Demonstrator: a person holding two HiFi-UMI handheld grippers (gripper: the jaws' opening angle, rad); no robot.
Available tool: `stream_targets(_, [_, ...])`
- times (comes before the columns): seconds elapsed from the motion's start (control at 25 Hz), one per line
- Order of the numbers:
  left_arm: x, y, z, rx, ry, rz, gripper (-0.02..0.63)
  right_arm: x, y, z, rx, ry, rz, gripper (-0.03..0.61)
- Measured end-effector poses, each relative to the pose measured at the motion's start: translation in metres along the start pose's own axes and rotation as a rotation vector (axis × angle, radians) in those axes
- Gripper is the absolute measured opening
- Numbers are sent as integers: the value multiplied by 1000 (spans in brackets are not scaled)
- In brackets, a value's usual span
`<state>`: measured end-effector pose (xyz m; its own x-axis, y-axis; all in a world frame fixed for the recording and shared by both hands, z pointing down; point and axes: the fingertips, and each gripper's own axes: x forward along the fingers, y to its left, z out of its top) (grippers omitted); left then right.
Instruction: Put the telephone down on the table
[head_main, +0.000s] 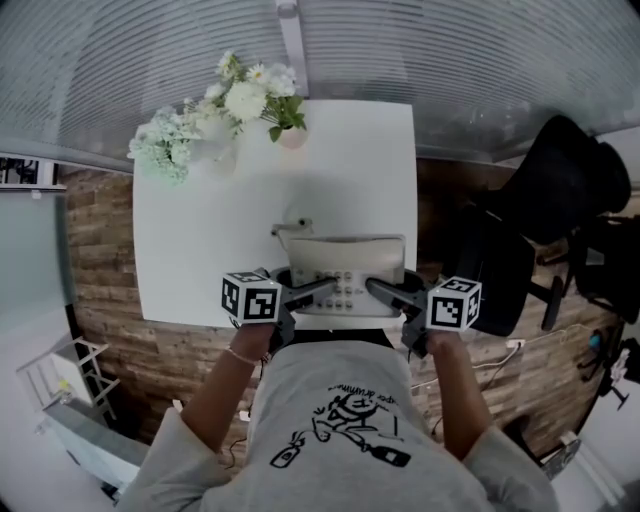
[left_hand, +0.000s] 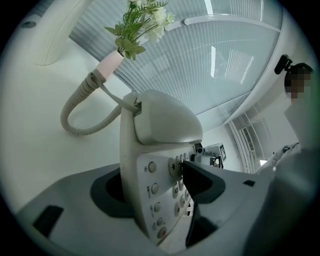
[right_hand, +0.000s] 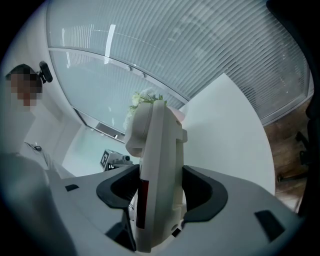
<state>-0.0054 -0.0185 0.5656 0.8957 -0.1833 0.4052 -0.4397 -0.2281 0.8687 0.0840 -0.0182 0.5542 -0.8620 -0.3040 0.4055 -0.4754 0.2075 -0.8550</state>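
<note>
A pale grey desk telephone (head_main: 345, 268) with its handset on top and a coiled cord hangs over the near edge of the white table (head_main: 200, 250). My left gripper (head_main: 322, 288) is shut on the telephone's left side and my right gripper (head_main: 378, 289) on its right side. In the left gripper view the telephone (left_hand: 160, 165) stands between the dark pads, keypad facing one pad, and its cord (left_hand: 80, 107) loops off to the left. The right gripper view shows the telephone (right_hand: 157, 175) edge-on, clamped between both pads.
Two vases of white flowers (head_main: 235, 105) stand at the table's far left corner. A black office chair (head_main: 545, 215) is on the wood floor to the right. A slatted wall runs behind the table.
</note>
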Motion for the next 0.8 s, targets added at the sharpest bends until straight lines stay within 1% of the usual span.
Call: stream_targets(0.8, [27,43,-22,-39,34,25,311,14,-46,-22,63,22,-32,281])
